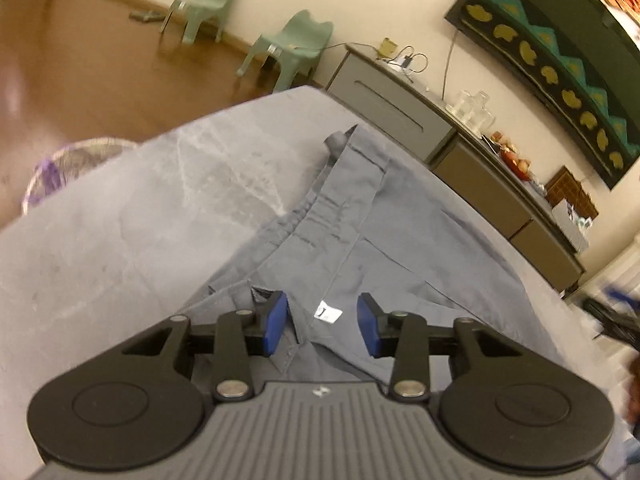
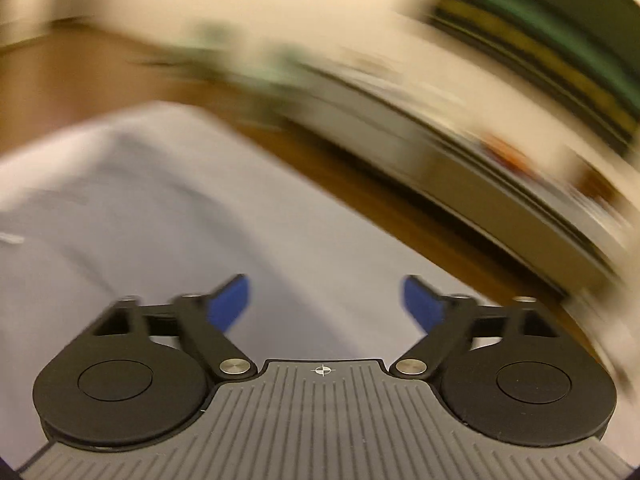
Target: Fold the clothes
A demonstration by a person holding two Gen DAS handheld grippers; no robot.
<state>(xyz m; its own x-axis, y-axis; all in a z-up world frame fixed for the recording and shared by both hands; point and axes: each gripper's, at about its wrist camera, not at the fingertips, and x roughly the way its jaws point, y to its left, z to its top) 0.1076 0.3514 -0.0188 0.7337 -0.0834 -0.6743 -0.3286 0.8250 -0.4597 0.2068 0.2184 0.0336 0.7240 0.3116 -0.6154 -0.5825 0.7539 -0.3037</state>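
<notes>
Left-wrist view, from left to right: a woven basket [image 1: 68, 168] with purple trim stands on the brown floor [image 1: 80, 72] beside the grey marbled desk [image 1: 120, 216]. Two pale green chairs [image 1: 288, 50] stand against the far wall. Grey trousers [image 1: 360, 216] lie spread along the desk, running from the claw toward the far corner, with a small white label [image 1: 329, 313] on the near part of the cloth. The left claw [image 1: 322, 326] hangs just above this near part, its blue pads [image 1: 276, 322] apart with the label between them and no cloth clamped. A long grey sideboard [image 1: 472, 160] carrying glass jars [image 1: 474, 110] lines the right wall.

Right-wrist view, heavily blurred: the right claw [image 2: 325, 304] stands wide apart and empty over pale grey cloth on the desk [image 2: 360, 248].
</notes>
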